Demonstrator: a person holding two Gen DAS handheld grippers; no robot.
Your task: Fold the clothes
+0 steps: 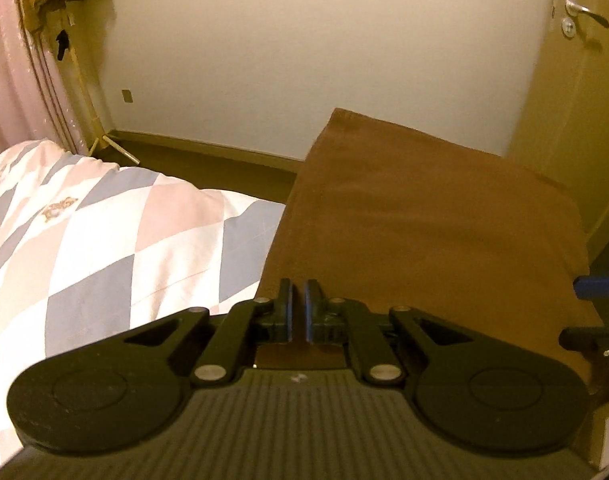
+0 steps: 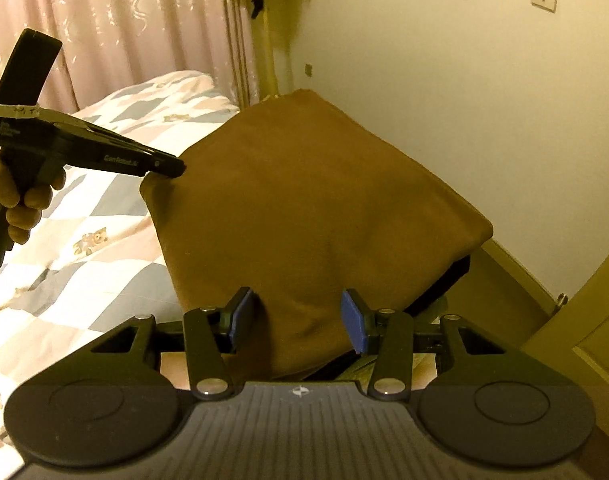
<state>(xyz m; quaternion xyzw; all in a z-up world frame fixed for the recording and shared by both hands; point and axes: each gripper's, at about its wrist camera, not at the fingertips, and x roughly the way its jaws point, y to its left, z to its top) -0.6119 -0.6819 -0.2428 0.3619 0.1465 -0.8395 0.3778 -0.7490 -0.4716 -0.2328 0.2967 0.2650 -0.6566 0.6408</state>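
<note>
Left gripper (image 1: pixel 299 308) was clamped on the near left corner of the brown cloth (image 1: pixel 424 220), which filled the frame's centre-right above the quilt (image 1: pixel 84 240). Right gripper (image 2: pixel 296 316) was spread wide, cloth edge between its pads, ungripped.

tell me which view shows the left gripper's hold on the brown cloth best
The right wrist view: it shows the left gripper from the side, shut on the brown cloth at its corner. The left wrist view shows only its nearly closed fingers.
</note>
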